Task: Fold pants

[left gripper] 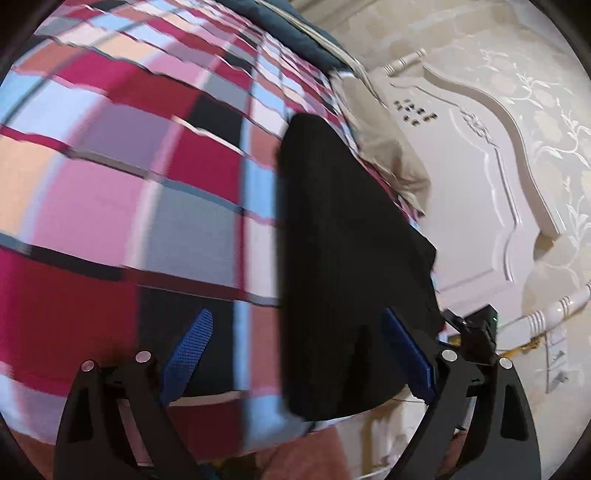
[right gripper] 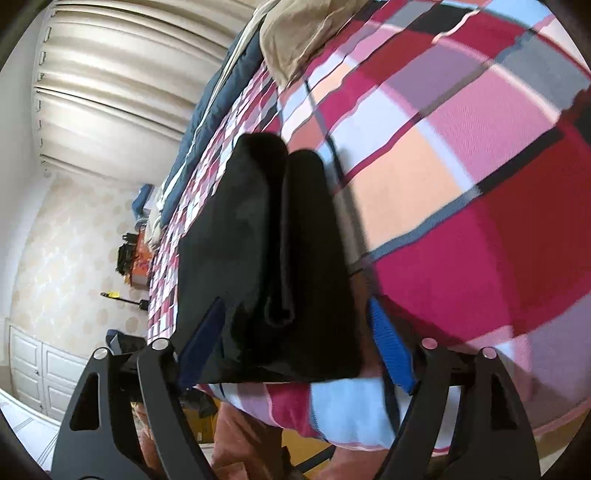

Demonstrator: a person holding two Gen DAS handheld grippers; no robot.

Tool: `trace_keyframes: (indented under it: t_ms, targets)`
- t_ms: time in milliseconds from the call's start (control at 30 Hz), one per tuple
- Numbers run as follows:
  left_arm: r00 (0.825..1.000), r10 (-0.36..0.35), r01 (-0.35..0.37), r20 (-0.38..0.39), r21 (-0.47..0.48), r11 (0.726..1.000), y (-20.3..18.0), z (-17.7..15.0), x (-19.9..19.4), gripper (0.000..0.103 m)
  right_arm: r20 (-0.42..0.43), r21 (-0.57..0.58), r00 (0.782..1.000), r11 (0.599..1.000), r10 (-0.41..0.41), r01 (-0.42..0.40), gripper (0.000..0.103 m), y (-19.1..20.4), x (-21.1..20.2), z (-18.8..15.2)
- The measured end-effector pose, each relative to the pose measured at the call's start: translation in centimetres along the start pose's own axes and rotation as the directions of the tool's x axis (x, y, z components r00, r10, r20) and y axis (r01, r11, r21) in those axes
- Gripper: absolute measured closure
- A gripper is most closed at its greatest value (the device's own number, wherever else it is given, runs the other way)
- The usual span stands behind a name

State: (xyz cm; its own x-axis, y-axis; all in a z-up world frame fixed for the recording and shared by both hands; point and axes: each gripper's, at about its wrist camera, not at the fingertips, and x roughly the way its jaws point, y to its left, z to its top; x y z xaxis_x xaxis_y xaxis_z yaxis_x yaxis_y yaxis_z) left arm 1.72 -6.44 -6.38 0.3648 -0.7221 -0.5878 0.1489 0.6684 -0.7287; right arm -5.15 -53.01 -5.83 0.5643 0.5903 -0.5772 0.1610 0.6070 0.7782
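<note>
The black pants [left gripper: 343, 266] lie folded lengthwise on the plaid bed cover [left gripper: 129, 184], running away from the bed's near edge. In the right wrist view the pants [right gripper: 266, 258] show two stacked layers with a fold line down the middle. My left gripper [left gripper: 295, 325] is open, its blue fingers [left gripper: 192, 350] spread either side of the pants' near left edge. My right gripper [right gripper: 299, 317] is open too, its blue fingers [right gripper: 388, 343] straddling the near end of the pants without closing on it.
A beige garment [left gripper: 388, 147] lies on the bed beyond the pants, also in the right wrist view [right gripper: 295, 33]. A dark blue duvet [right gripper: 218, 99] runs along the far side. A white carved headboard [left gripper: 480, 184] and curtains [right gripper: 122, 74] border the bed.
</note>
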Motion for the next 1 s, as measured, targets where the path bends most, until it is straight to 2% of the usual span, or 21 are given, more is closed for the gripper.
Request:
trace_keyframes:
  t_ms: [67,233,367,400,500,533,567,667,833,1000]
  targets:
    - [1.000,-0.019,0.019,-0.021,-0.003,1.000,-0.6,-0.2,1.1,0.012,-0.021,0.004,1.000,1.000,0.019,-0.018,0.023,0.1,0.8,0.0]
    - [0.998,-0.055,0.054,-0.040,-0.003,0.999,-1.9,-0.1,3.1,0.012,-0.035,-0.029,0.999,1.000,0.006,-0.007,0.015,0.9,1.7,0.1]
    - [0.994,-0.088,0.087,-0.059,-0.008,0.996,-2.5,0.0,4.3,0.012,-0.041,-0.055,0.999,0.998,0.005,-0.008,0.015,1.0,2.0,0.4]
    - [0.993,-0.101,0.100,-0.063,-0.019,0.995,-2.4,0.2,4.5,0.012,-0.040,-0.061,0.999,0.998,0.002,-0.005,0.017,0.7,1.8,0.4]
    - [0.988,-0.136,0.132,-0.072,-0.049,0.990,-1.9,0.5,4.6,0.013,-0.044,-0.091,0.997,0.994,-0.057,0.053,0.043,0.8,1.8,0.0]
    - [0.988,-0.132,0.128,-0.075,-0.055,0.990,-1.8,0.6,4.6,0.020,-0.045,-0.095,0.997,0.994,-0.055,0.051,0.047,0.8,1.8,-0.1]
    - [0.992,-0.100,0.097,-0.076,-0.048,0.994,-1.8,0.6,4.7,0.034,-0.049,-0.101,0.997,0.994,-0.057,0.052,0.049,0.8,1.8,-0.2]
    - [0.997,-0.012,0.014,-0.082,0.023,1.000,-2.4,0.3,4.7,0.048,-0.049,-0.118,0.997,0.991,-0.066,0.059,0.055,1.0,1.8,-0.3]
    - [0.996,0.070,-0.064,-0.061,0.096,0.993,-3.9,0.1,4.2,0.061,-0.046,-0.125,0.998,0.991,-0.053,0.047,0.061,1.2,1.6,-0.5]
    - [0.991,0.131,-0.126,-0.031,0.145,0.981,-4.4,-0.1,3.6,0.065,-0.048,-0.143,0.997,0.989,-0.055,0.048,0.063,2.2,2.0,-1.1]
